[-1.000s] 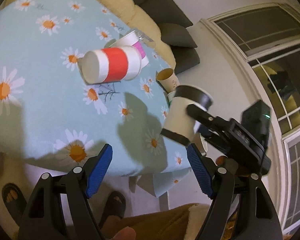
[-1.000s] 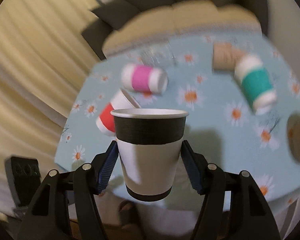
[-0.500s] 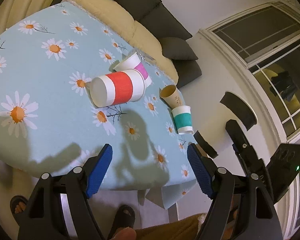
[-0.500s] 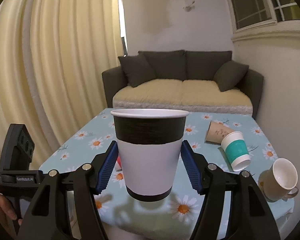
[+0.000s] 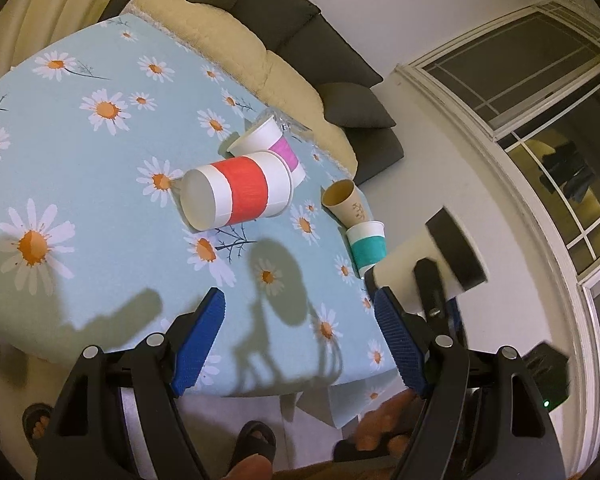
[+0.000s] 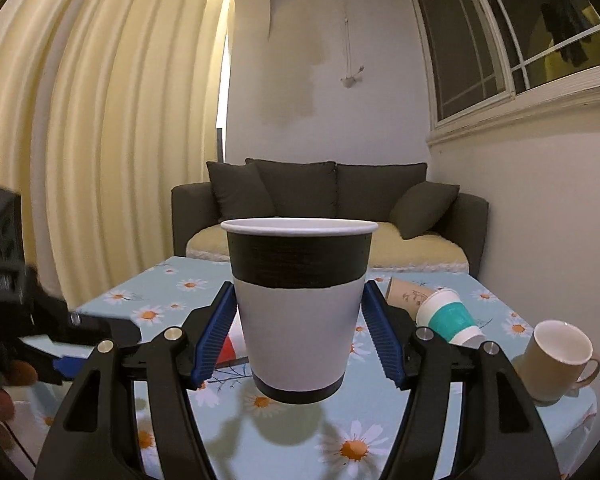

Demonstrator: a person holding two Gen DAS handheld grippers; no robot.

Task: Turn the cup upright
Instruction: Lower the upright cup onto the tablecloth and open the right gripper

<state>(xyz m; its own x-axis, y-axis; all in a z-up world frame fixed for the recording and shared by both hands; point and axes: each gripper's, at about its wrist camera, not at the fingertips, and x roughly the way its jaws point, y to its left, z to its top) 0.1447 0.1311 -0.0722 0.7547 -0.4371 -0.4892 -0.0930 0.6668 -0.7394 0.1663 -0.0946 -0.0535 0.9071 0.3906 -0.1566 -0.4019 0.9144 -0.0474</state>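
My right gripper (image 6: 298, 334) is shut on a white paper cup with black bands (image 6: 298, 304). It holds the cup upright, rim up, in the air above the near part of the daisy tablecloth (image 6: 380, 432). The same cup (image 5: 428, 268) shows at the right edge of the left wrist view, with the right gripper's finger across it. My left gripper (image 5: 300, 340) is open and empty above the table's near edge. It also appears at the left of the right wrist view (image 6: 40, 328).
Cups lie on their sides on the table: a red-banded one (image 5: 236, 194), a pink-banded one (image 5: 268, 144), a brown one (image 5: 346, 204) and a teal-banded one (image 5: 366, 246). A tan mug (image 6: 556, 360) stands upright at the right. A dark sofa (image 6: 328, 208) stands behind the table.
My right gripper has tilted from looking down at the table to level, keeping the cup upright. The cup has come back into the left wrist view's right edge.
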